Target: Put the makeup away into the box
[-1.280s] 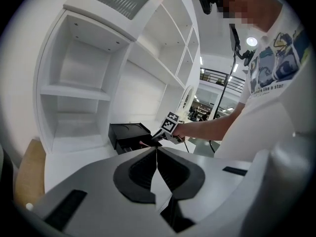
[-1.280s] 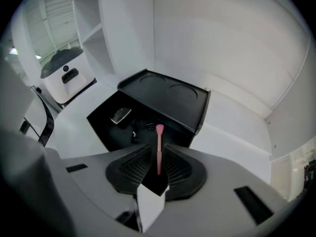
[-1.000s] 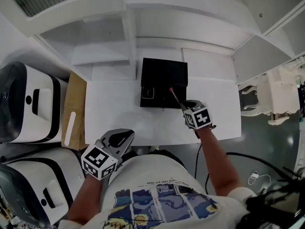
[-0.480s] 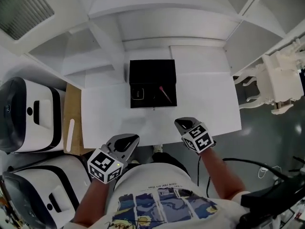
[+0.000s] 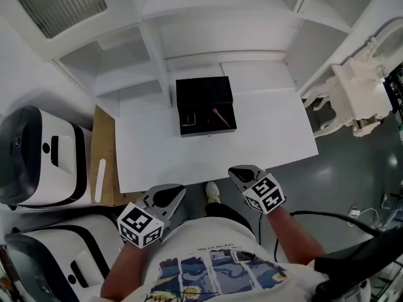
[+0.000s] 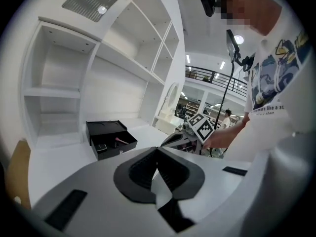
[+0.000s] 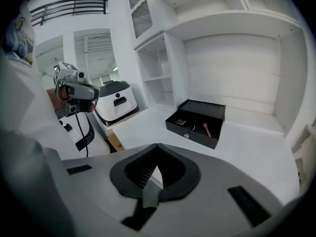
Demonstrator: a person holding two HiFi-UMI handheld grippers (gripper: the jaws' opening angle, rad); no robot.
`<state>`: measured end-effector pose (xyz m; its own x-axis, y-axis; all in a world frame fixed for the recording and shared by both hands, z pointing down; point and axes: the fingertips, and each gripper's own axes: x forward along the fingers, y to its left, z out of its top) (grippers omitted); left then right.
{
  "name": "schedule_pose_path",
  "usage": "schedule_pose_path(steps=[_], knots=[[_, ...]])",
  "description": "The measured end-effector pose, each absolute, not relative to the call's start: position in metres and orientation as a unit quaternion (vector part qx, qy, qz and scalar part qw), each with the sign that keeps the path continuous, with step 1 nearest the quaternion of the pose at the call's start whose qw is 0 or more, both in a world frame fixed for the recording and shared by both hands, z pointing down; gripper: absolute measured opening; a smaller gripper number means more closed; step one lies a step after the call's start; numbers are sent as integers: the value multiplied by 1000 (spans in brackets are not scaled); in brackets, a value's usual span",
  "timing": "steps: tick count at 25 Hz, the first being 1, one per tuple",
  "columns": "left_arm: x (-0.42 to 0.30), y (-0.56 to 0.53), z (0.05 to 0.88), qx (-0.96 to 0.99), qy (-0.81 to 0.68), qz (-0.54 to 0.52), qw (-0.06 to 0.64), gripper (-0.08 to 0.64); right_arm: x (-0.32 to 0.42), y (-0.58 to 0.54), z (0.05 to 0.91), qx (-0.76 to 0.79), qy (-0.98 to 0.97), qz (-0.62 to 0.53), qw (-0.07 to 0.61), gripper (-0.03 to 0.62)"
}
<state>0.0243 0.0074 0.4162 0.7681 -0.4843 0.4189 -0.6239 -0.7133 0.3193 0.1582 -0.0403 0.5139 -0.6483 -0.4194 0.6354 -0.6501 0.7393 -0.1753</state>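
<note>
1. The left gripper (image 6: 157, 150) has its jaws pressed together with nothing between them. It is held low over the floor, just off the near edge of the white table (image 5: 271, 140), beside the person's shirt (image 5: 214, 269).
2. The right gripper (image 7: 157, 147) is likewise closed and empty. It hovers at the same table edge, well apart from its partner.
3. The black box (image 5: 205, 104) sits open toward the back of the table, its lid raised at the rear, well away from both grippers.
4. Inside the box, a pink makeup stick (image 5: 220, 116) lies slanted in the right part and a small dark case (image 5: 188, 119) in the left part.
5. White shelving (image 5: 157, 49) rises behind the table. Two white machines (image 5: 38, 150) and a cardboard sheet (image 5: 104, 150) stand to its left, and an ornate white chair (image 5: 352, 96) to its right.
</note>
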Motion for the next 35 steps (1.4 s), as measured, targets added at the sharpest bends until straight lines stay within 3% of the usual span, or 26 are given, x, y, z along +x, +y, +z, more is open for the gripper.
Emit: schedule_pose_path(steps=[17, 35], knots=[[-32, 118, 412, 919, -307, 116, 220, 14, 88, 78, 482, 294, -900, 156, 282, 25], [-67, 157, 414, 910, -336, 114, 214, 14, 38, 117, 480, 246, -917, 124, 289, 25]])
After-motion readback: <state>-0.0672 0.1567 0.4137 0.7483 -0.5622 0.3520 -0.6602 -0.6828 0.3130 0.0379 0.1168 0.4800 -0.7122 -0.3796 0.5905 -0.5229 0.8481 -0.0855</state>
